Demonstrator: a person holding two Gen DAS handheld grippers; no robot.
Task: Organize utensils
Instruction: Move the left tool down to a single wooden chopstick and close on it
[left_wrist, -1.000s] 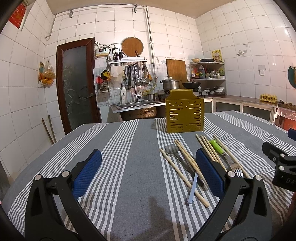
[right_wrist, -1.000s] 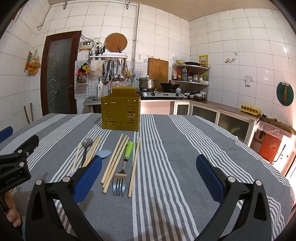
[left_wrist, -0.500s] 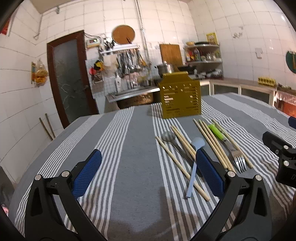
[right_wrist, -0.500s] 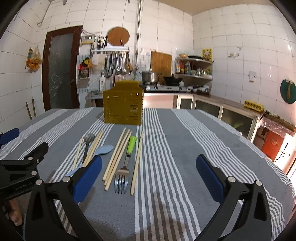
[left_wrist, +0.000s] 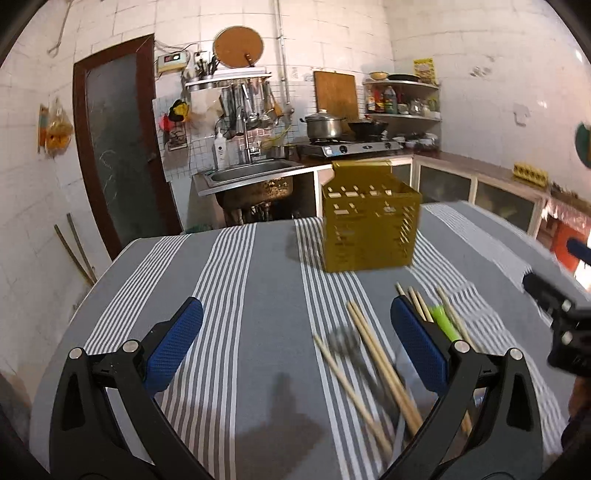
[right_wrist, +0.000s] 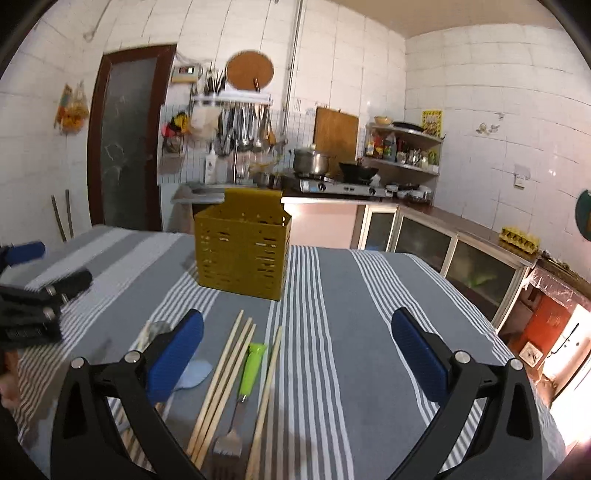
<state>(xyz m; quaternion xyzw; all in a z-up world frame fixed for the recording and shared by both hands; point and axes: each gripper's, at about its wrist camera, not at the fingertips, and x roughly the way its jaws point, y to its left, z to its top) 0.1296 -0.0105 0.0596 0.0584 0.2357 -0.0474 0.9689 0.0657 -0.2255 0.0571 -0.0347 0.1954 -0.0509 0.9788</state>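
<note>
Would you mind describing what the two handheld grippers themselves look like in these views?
Both are the same design. The left gripper and right gripper each have two black plastic arms that curve outward, with cut-out openings and round silver bolts at the joints. The fingers carry textured blue pads. The right view shows faint white lettering, unreadable, on the other gripper's black body. No cables or sleeves are visible.

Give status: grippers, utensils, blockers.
Left gripper and right gripper open, empty, above the table. Chopsticks, fork, spoons loose on cloth; yellow caddy behind them. No blockers seen.
</note>
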